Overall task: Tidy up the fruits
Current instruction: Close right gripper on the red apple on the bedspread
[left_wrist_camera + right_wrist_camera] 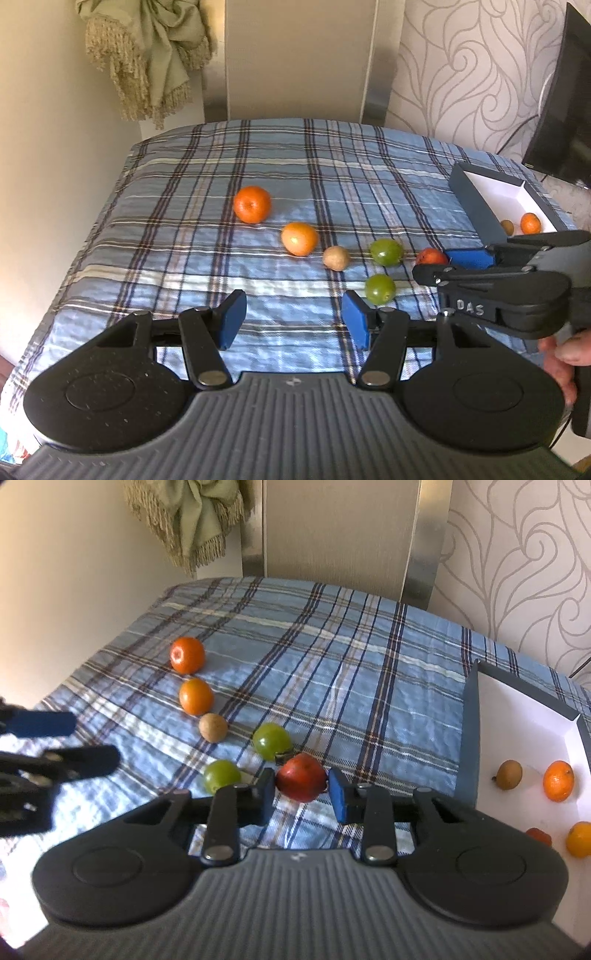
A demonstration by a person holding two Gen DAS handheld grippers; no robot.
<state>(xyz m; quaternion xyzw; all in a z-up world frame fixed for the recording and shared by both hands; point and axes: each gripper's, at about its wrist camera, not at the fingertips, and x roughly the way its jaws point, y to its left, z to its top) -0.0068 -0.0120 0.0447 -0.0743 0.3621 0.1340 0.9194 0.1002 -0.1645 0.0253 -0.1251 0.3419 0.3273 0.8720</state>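
Right tongs [301, 794] closed on red fruit [301, 777], pads touching both sides, fruit on plaid-covered bench [332, 657] just beside box [467, 738]. Left tongs [293, 319] about half open, empty, held over cloth nr green fruit [379, 288]. Some fruit already in box.

1. Soft daylight is falling across the checked tablecloth [280, 166], brightest on the left wall.
2. Fruits are casting faint shadows toward lower right.
3. Fisheye is bending frame edges.
4. Dark shape at left of right wrist view is blurring.
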